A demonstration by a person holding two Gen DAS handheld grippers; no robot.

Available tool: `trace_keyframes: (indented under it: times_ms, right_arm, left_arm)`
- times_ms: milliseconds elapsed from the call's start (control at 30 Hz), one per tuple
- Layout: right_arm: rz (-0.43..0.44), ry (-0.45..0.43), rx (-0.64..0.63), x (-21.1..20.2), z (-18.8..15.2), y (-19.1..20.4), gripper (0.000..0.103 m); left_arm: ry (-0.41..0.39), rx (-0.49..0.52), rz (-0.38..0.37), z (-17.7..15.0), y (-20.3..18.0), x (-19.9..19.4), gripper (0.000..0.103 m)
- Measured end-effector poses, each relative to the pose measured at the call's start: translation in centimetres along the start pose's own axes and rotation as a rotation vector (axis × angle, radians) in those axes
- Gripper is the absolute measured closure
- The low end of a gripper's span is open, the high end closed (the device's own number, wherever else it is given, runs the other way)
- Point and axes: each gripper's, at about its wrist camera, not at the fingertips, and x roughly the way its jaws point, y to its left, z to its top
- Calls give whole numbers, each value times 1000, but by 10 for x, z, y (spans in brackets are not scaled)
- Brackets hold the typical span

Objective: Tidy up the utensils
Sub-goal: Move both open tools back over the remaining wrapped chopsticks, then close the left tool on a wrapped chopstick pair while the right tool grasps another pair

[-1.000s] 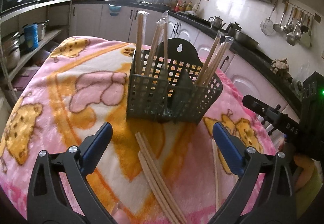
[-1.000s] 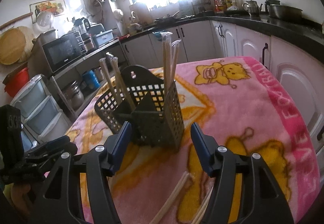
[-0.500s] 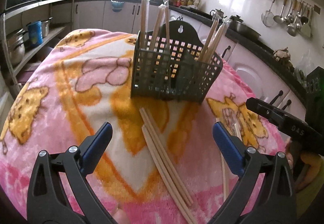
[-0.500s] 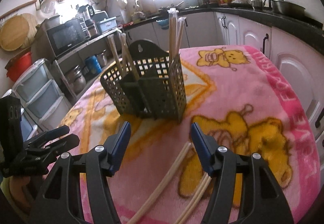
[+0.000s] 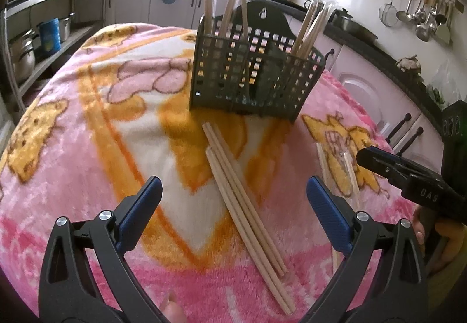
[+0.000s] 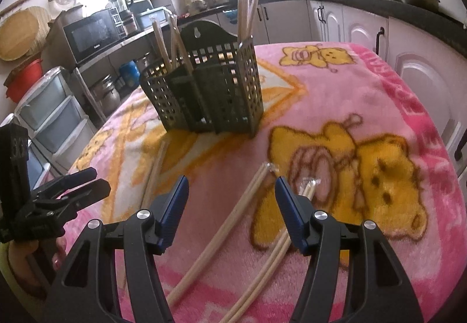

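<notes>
Left gripper [image 5: 233, 200]: jaws wide, empty. Right gripper [image 6: 230, 200]: jaws parted, empty. Loose chopsticks [image 5: 245, 200]: flat on blanket [image 5: 87, 147], between left jaws, running toward 12 o'clock; likely light, stiff, smooth, best pinched mid-shaft. Caddy [image 5: 251, 74]: 12 o'clock beyond, chopsticks upright inside.

Each fisheye camera sits just behind its own tool, tilted down and close over the pink cartoon-printed blanket [image 5: 87, 165]. Both views share the dark green perforated plastic utensil basket [image 5: 251, 74], seen from its opposite sides, with the kitchen beyond.
</notes>
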Motion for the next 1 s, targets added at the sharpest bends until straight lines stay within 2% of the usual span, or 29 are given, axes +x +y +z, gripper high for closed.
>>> trace_keyframes:
  times_ms: [300, 400, 567, 633, 1000]
  right_arm:
    - [-8, 61, 6, 14, -12, -5, 44]
    - [-3, 87, 0, 20, -13, -5, 44]
    - [14, 130, -7, 34, -9, -4, 45]
    - [11, 156, -2, 41, -7, -5, 50]
    - [-8, 225, 31, 67, 7, -10, 54]
  left_arm:
    - [79, -22, -13, -14, 4, 21, 13]
    - [105, -50, -45, -16, 8, 28, 22]
    - [136, -113, -85, -14, 17, 37, 44]
    - [144, -132, -92, -11, 21, 41, 48]
    - [192, -186, -95, 10, 35, 65, 68]
